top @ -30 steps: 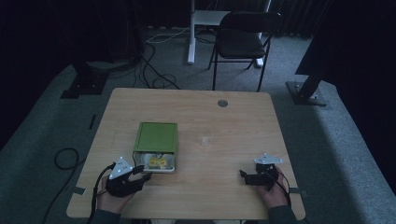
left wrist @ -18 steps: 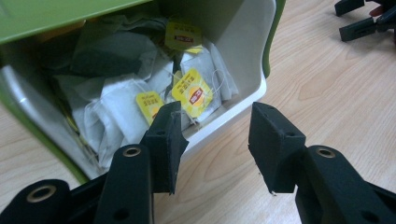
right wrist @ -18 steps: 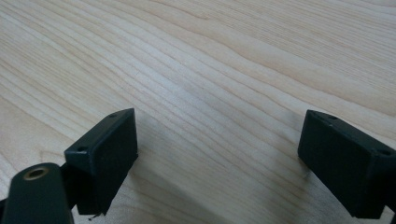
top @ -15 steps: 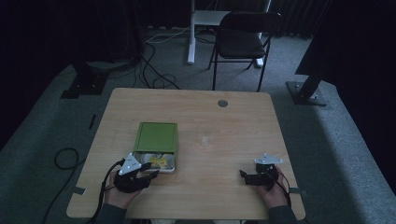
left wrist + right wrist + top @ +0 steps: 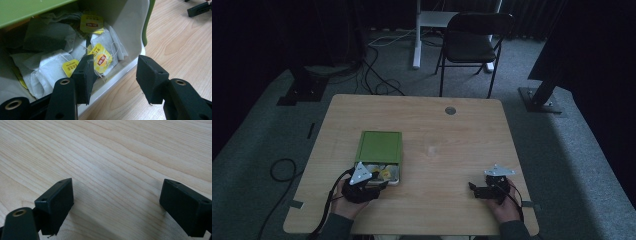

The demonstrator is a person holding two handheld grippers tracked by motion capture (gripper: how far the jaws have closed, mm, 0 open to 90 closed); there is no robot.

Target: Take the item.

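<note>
A green box [image 5: 379, 146] lies on the wooden table [image 5: 447, 145], with its white inner tray [image 5: 393, 176] slid out toward me. The tray [image 5: 130, 22] holds several tea bags with yellow tags [image 5: 101, 57]. At the tray's near end, my left gripper [image 5: 378, 184] [image 5: 116, 75] stands open. One jaw is inside the tray over the tea bags, the other outside over bare wood, so the tray's wall lies between them. At the near right, my right gripper [image 5: 475, 190] [image 5: 117, 197] stands open low over bare table, with nothing between its jaws.
A grommet hole [image 5: 450, 110] sits near the table's far edge. A black folding chair [image 5: 472, 45] and a white desk leg [image 5: 417, 35] stand beyond the table. Cables [image 5: 377, 80] lie on the grey floor at far left. A stand base [image 5: 542, 97] is at far right.
My left gripper has moved to the right and a little forward, up to the open end of the box. The right gripper has stayed where it was.
</note>
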